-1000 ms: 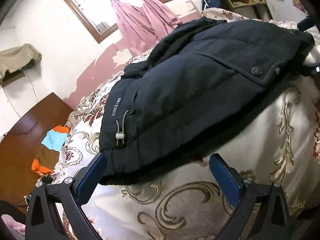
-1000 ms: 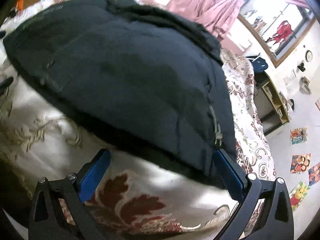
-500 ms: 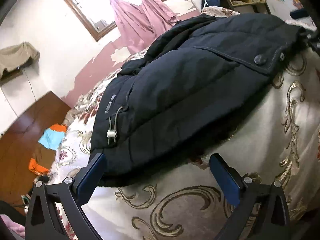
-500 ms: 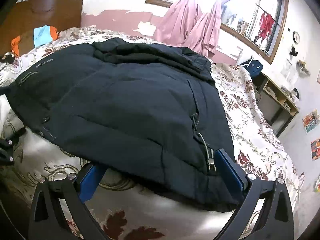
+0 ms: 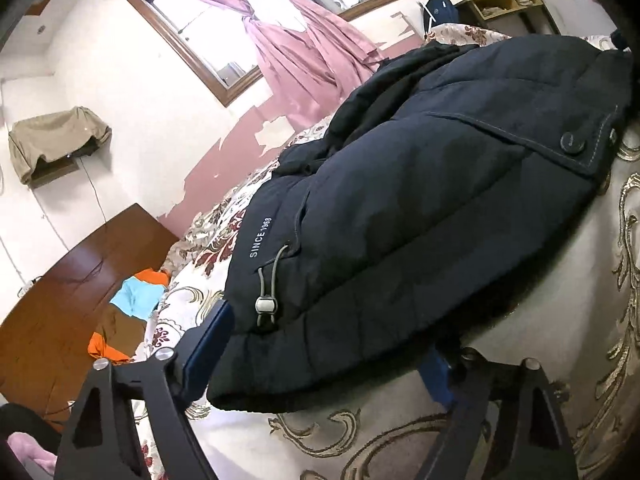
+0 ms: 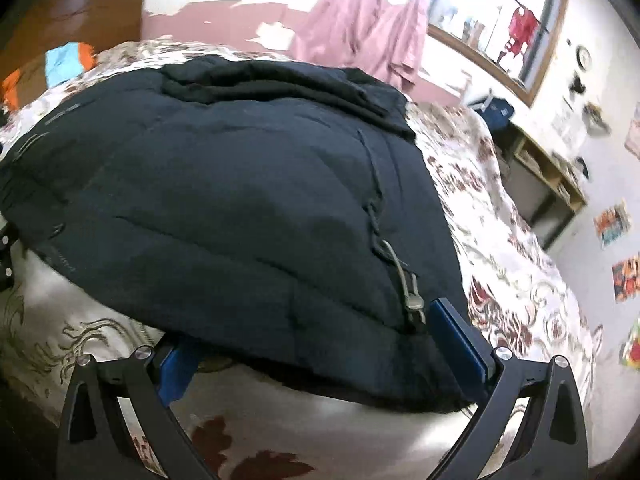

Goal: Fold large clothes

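Observation:
A dark navy padded jacket lies spread on a bed with a floral cover. It also fills the right wrist view. My left gripper is open, its blue fingers astride the jacket's near hem by the drawcord toggle. My right gripper is open, its fingers astride the hem's other corner near a cord toggle. Part of each gripper's inner finger is hidden under the fabric.
The bed cover extends to the right. A wooden headboard with orange and blue clothes stands at the left. Pink curtains hang at the window; a low shelf stands by the wall.
Both grippers have moved forward onto the jacket's hem, so the fabric edge now lies between their open fingers. The right wrist view has tilted down closer to the jacket.

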The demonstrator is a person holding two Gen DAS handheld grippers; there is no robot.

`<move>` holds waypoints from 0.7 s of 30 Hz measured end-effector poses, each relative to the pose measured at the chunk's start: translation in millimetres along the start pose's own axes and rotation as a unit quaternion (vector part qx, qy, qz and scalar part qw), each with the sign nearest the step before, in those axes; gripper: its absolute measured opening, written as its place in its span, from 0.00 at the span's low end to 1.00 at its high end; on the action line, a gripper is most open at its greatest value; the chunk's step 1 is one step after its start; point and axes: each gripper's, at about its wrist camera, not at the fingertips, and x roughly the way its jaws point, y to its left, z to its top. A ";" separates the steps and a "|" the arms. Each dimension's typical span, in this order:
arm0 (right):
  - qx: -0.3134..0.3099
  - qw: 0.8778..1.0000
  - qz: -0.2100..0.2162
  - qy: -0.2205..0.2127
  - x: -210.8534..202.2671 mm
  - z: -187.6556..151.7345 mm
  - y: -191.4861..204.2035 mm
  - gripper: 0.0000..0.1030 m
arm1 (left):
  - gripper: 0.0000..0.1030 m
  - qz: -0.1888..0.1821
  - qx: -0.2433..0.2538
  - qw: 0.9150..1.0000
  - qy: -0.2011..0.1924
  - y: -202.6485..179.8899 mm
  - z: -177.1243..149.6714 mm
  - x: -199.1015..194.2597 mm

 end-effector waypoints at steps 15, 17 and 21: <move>0.019 1.000 0.003 0.019 6.4 -2.1 -6.5 0.96 | 0.49 0.000 -0.004 1.000 -0.005 -1.1 1.8 0.0; 0.019 1.000 0.005 0.012 2.7 -2.1 -4.3 0.72 | 0.42 0.004 0.002 1.000 -0.014 -3.1 1.6 -2.6; 0.012 1.000 0.006 0.006 -0.9 -2.0 -0.6 0.47 | 0.33 0.011 0.019 1.000 -0.023 -8.1 1.9 -3.6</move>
